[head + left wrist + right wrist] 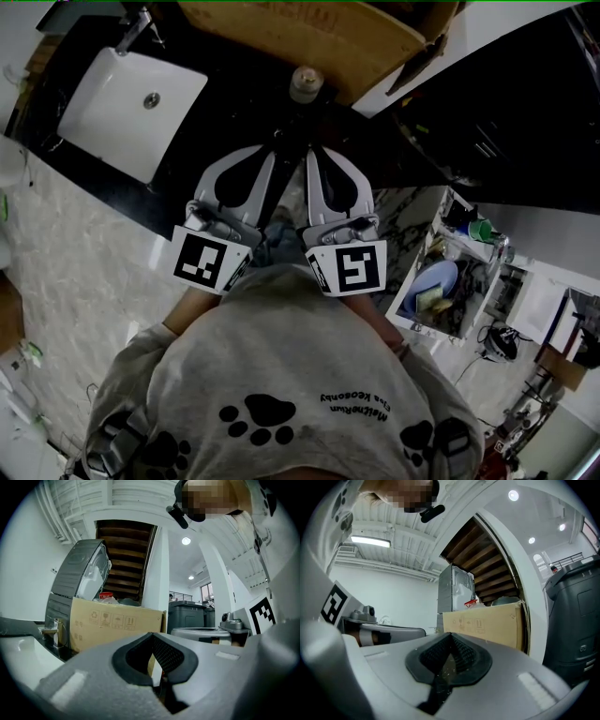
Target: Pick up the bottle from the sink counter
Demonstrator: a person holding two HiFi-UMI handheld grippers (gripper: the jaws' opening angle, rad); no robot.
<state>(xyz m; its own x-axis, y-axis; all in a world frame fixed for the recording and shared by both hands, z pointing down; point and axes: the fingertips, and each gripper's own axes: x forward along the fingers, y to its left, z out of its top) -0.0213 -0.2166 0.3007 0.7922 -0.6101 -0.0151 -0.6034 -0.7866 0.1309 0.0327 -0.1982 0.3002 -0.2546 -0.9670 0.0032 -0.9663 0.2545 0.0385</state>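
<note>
In the head view the bottle [305,84] stands on the dark sink counter [234,122], seen from above as a round pale cap just in front of a cardboard box [309,33]. My left gripper [277,148] and right gripper [309,150] are held side by side, level, tips a short way below the bottle and apart from it. The left gripper [152,640] has its dark pads together with nothing between them. My right gripper [450,641] is shut and empty too. Neither gripper view shows the bottle clearly.
A white sink basin [131,98] with a faucet [136,28] lies to the left of the bottle. The cardboard box [117,625] [487,620] backs the counter. A dish rack [441,281] with a blue bowl sits lower right. Marble floor lies lower left.
</note>
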